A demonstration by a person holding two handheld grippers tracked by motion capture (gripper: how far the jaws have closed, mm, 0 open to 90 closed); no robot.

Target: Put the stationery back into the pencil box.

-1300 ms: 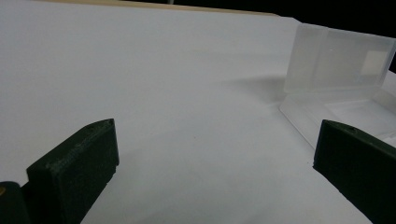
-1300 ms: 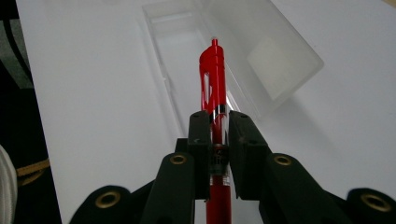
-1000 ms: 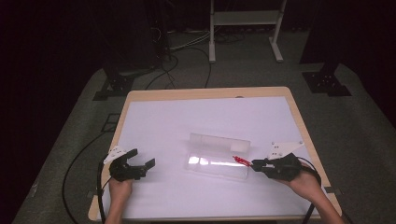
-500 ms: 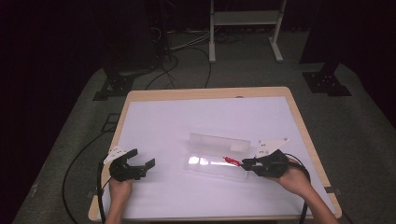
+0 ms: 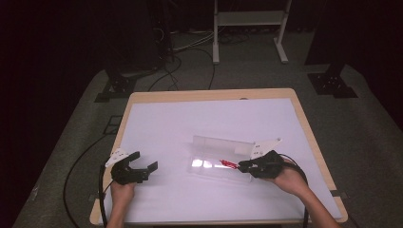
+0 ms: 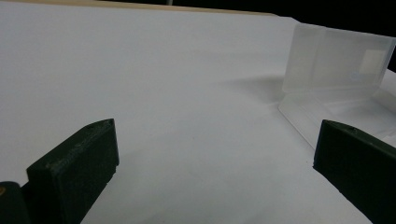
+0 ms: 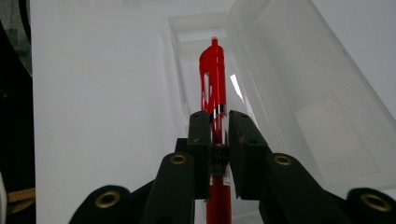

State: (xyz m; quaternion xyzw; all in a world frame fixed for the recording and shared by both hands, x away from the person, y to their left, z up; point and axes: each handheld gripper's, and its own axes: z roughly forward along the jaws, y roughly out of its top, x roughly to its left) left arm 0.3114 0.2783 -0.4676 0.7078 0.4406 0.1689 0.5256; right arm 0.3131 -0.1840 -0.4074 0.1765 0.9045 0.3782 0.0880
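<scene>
A red pen [image 7: 213, 79] is clamped in my right gripper [image 7: 218, 123], which is shut on its barrel. The pen [image 5: 229, 164] points left over the tray of a clear plastic case [image 5: 214, 161] whose lid [image 5: 222, 144] stands upright behind it. In the right gripper view the pen's clip end hangs above the case's tray [image 7: 196, 46], with the lid [image 7: 317, 79] to its right. My left gripper [image 5: 142, 171] rests open on the white table near the front left, well apart from the case [image 6: 336, 70]. Nothing lies between its jaws.
The white table top [image 5: 190, 123] has a wooden rim [image 5: 209, 95]. Cables [image 5: 76, 180] trail from both grippers off the front edge. Black stand feet [image 5: 114, 88] and a white frame [image 5: 247, 28] stand on the grey floor behind the table.
My right gripper has carried the red pen leftward, from beside the case's right end to over its tray. The left gripper has stayed put.
</scene>
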